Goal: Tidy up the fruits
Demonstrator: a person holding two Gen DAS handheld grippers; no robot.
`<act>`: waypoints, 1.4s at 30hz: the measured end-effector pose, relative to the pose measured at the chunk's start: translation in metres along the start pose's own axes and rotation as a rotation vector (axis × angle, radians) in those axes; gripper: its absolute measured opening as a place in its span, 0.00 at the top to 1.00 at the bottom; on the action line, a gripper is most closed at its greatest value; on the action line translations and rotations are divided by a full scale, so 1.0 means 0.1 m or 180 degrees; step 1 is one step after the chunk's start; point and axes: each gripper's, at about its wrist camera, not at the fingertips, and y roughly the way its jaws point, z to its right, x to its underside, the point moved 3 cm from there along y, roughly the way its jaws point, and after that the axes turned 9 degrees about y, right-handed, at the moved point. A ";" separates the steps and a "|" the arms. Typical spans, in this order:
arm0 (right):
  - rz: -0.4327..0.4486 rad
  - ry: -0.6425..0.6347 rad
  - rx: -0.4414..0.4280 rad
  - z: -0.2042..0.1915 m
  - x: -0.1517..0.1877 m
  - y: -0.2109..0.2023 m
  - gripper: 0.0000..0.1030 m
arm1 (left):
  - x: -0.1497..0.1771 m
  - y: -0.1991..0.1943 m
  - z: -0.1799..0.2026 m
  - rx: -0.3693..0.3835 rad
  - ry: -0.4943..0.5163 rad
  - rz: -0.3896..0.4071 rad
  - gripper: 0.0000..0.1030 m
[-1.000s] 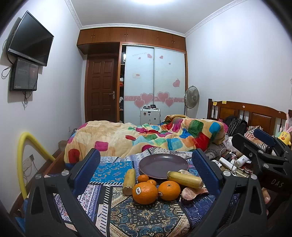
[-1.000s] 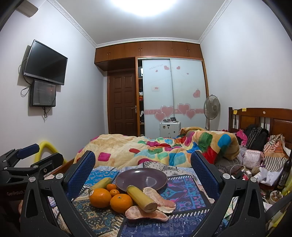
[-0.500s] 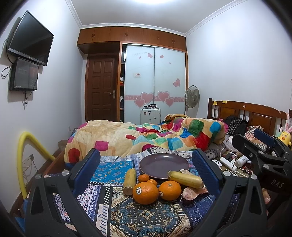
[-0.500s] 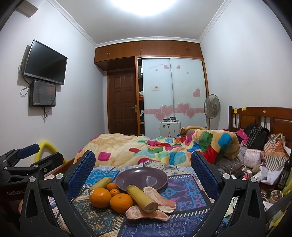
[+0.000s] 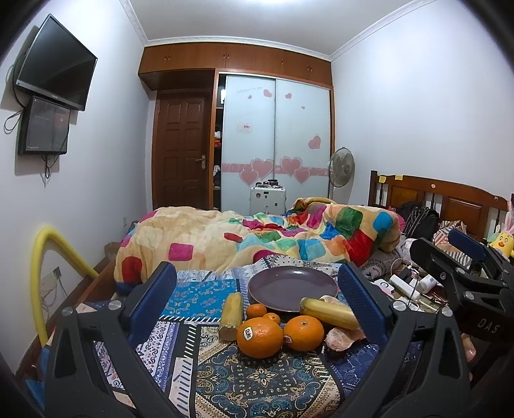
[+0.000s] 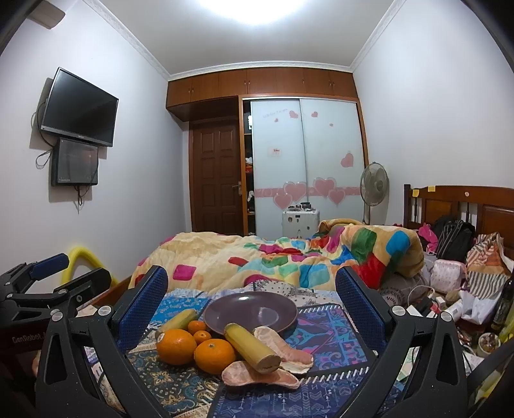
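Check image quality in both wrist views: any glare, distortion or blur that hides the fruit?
Left wrist view: strong fisheye bending at the walls, dark corner vignette, fruit sharp, sticker on the front orange readable. Right wrist view: ceiling light blown out at the top, same barrel distortion, purple plate shows a soft sheen, oranges and bananas evenly lit, no motion blur.

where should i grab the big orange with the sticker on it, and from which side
Grip the large stickered orange across its round middle, coming from above or from the near front with the left gripper, which faces it, open. A smaller-looking second orange crowds its right side and the yellow corn cob lies behind its left, so a sideways approach looks tight.
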 end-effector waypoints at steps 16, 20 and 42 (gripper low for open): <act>-0.0823 -0.0074 0.0160 0.41 0.45 0.51 0.00 | 0.46 0.63 -0.21 -0.0010 -0.0046 -0.0785 0.04; -0.1130 -0.0108 0.0159 0.52 0.59 0.65 0.00 | 0.62 0.83 -0.27 0.0123 -0.0131 -0.1040 0.13; -0.1788 -0.0182 -0.0403 0.44 0.89 1.10 0.40 | 1.00 1.45 0.04 0.0588 0.0036 -0.1628 0.23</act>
